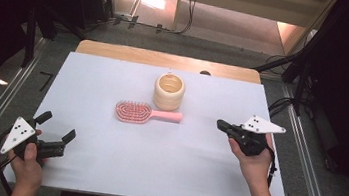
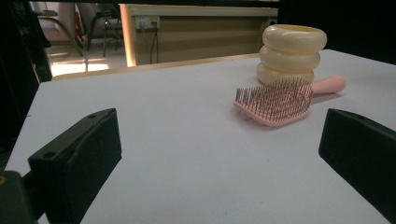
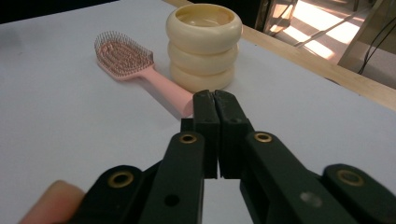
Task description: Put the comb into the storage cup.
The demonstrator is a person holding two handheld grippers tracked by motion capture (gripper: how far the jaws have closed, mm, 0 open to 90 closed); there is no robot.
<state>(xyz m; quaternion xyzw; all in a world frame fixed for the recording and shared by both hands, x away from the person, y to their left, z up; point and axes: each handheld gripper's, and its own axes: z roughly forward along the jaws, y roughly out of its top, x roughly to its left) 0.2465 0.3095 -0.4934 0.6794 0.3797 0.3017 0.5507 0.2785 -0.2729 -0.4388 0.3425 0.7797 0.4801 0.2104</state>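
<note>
Nearest the person, the left gripper sits low at the near left corner of the white table, held in the left hand. Its jaws stand wide apart with nothing between them, aimed across the table toward the middle. Over on the near right side, the right gripper is held in the right hand, pointing left toward the centre. Its jaws are pressed together, pad against pad, and hold nothing; the right gripper view shows them closed just short of the brush handle's end. Farther in, near the middle of the table, a pink hairbrush lies flat, bristles up, with its handle pointing right. Just behind the handle stands a cream cup with a ribbed wall like three stacked rings, upright and open at the top. Whether brush and cup touch cannot be told.
</note>
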